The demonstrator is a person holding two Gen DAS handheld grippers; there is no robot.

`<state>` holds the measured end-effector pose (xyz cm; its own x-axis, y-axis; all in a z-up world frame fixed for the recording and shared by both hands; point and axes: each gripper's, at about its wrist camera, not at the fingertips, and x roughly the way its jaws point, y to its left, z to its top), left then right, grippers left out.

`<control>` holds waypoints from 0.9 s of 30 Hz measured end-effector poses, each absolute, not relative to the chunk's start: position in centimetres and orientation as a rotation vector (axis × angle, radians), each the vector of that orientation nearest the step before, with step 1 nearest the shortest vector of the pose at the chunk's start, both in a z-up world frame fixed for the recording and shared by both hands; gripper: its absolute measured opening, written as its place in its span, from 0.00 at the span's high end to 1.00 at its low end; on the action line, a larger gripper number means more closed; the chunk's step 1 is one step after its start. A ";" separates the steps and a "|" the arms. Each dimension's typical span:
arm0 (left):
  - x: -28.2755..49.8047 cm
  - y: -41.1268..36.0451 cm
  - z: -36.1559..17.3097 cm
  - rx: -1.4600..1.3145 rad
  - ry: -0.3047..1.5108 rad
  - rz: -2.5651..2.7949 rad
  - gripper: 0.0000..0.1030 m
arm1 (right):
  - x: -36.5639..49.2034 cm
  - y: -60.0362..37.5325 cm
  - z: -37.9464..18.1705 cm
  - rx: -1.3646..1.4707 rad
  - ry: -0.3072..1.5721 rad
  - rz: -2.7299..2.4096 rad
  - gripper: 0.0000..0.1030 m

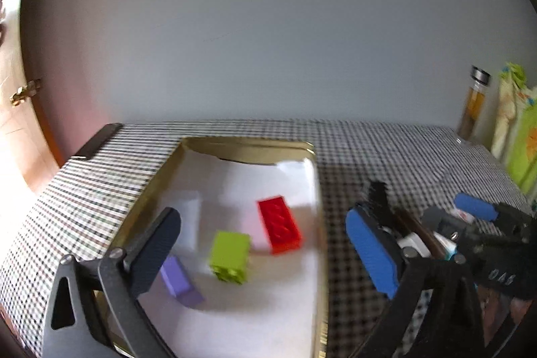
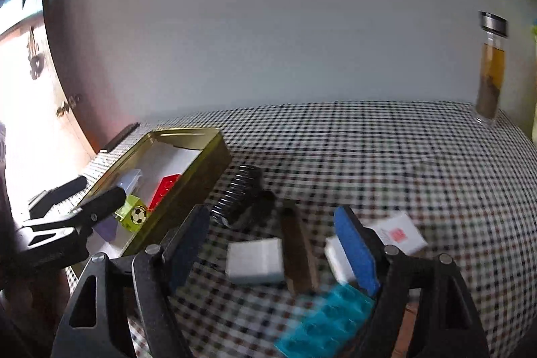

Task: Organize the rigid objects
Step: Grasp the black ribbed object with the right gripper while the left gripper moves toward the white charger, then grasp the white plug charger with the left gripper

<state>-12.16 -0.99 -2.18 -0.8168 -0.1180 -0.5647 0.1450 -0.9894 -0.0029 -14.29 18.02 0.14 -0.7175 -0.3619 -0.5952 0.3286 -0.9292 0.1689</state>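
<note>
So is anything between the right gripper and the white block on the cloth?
Nothing visible: the right gripper stands open over the white block, with the brown stick lying just beside it.

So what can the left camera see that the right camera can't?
Only the left view shows the green and yellow bag at the far right, and the whole floor of the tin.

Only the right view shows the turquoise brick, the white block, the soccer ball sticker and the black spring.

Both show the gold tin, the red brick, the green brick, the purple block, the jar and the checked cloth.
</note>
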 end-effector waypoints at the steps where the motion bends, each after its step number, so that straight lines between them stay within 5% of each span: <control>1: -12.2 -1.5 -2.2 0.886 0.086 -2.860 0.02 | -14.6 17.4 0.1 0.932 -0.054 -2.608 0.24; 13: -12.5 -4.2 -3.2 0.930 0.169 -2.820 0.01 | -19.6 12.3 -3.1 1.187 0.091 -2.616 0.25; 15: -12.5 -3.9 -3.1 0.938 0.165 -2.827 0.01 | -20.1 12.0 -3.8 1.220 0.112 -2.600 0.38; 16: -12.5 -3.6 -3.2 0.940 0.157 -2.832 0.01 | -20.2 12.1 -4.1 1.227 0.095 -2.572 0.62; 17: -12.4 -3.3 -3.1 0.939 0.148 -2.838 0.01 | -20.0 12.1 -4.1 1.215 0.096 -2.572 0.71; 27: -12.7 0.5 -2.7 0.937 0.074 -2.898 0.01 | -14.5 16.0 -0.3 0.968 0.026 -2.641 0.71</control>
<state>-12.74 0.53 -2.73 -0.8068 -0.0755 -0.5860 0.1055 -0.9943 -0.0170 -14.47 16.05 -0.32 -0.7157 -0.2972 -0.6320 0.3095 -0.9462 0.0944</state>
